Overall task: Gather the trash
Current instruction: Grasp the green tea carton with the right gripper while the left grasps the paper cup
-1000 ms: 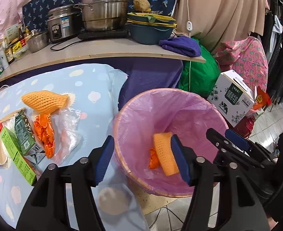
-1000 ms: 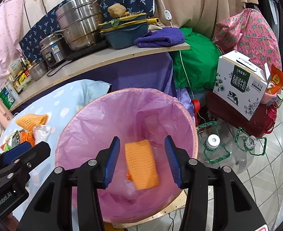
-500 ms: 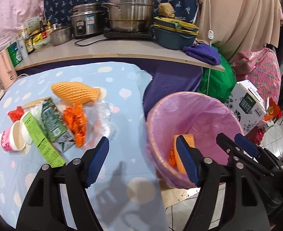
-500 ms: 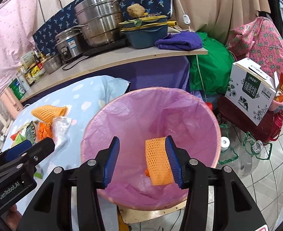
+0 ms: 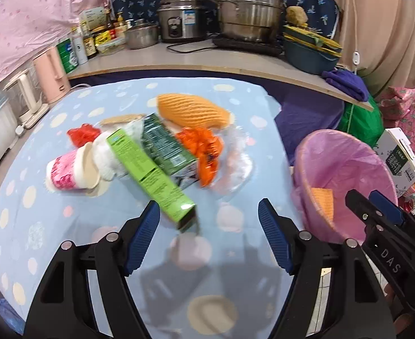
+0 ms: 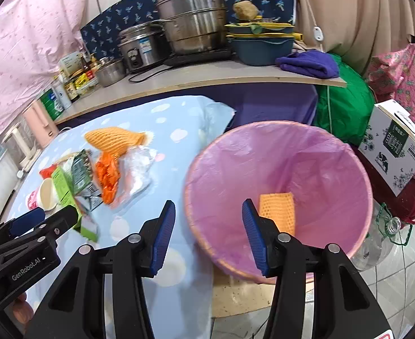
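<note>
Swinging left since the earlier frames, both grippers now face the trash pile more than the bin. On the dotted blue tablecloth [image 5: 52,220] lie a pink cup [image 5: 66,171], a green box [image 5: 148,175], a dark carton [image 5: 166,148], an orange bag [image 5: 204,152] and an orange net [image 5: 193,111]. The left gripper [image 5: 209,230] hovers before the box, fingers wide and empty. The right gripper [image 6: 209,230], fingers also wide and empty, sits at the rim of the bin [image 6: 334,152], where another net [image 6: 278,210] lies. Behind, the counter [image 5: 207,60] carries pots [image 5: 249,5] and bottles.
</note>
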`<move>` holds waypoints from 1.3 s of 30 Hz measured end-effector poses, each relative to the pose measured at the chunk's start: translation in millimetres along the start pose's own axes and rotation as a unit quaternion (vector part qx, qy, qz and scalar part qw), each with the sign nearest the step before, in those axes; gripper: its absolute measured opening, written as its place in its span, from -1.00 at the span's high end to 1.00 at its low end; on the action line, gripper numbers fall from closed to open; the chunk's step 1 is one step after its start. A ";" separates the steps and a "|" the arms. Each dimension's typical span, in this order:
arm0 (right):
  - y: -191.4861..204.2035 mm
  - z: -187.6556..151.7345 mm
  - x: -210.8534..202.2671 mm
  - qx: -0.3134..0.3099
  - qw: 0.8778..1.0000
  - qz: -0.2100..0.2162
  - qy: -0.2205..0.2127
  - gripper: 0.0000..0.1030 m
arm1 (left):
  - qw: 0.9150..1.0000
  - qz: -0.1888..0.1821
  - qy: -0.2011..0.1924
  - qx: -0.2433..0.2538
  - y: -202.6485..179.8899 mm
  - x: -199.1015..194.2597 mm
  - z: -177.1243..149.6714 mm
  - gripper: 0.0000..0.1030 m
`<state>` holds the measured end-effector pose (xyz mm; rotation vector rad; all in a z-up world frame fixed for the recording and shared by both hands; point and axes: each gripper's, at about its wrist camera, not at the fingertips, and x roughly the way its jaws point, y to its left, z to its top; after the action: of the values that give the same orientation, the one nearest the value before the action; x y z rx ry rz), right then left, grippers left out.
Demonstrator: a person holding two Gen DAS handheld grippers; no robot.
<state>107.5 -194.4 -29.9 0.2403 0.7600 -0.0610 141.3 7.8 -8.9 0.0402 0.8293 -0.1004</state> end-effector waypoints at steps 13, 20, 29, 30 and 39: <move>76.5 -16.6 21.0 -0.062 0.997 0.046 0.030 -0.04 | 0.997 0.036 0.025 -0.068 77.7 8.0 -18.5 -0.51; 115.4 -18.3 39.5 -0.091 0.993 0.064 0.043 -0.12 | 0.992 0.064 0.032 -0.107 123.5 14.2 -24.7 -0.60; 159.1 -18.0 61.2 -0.128 0.987 0.086 0.049 -0.18 | 0.985 0.091 0.031 -0.147 172.1 22.9 -22.5 -0.75; 162.1 -17.6 63.8 -0.131 0.986 0.086 0.050 -0.18 | 0.984 0.092 0.029 -0.147 175.8 24.2 -20.5 -0.77; 185.2 -12.9 81.6 -0.151 0.983 0.095 0.051 -0.18 | 0.983 0.091 0.015 -0.158 200.1 38.0 2.5 -0.82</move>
<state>184.1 -8.9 -59.3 0.0255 0.8341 0.2483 189.5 203.8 -36.0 -0.1808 0.8595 0.2054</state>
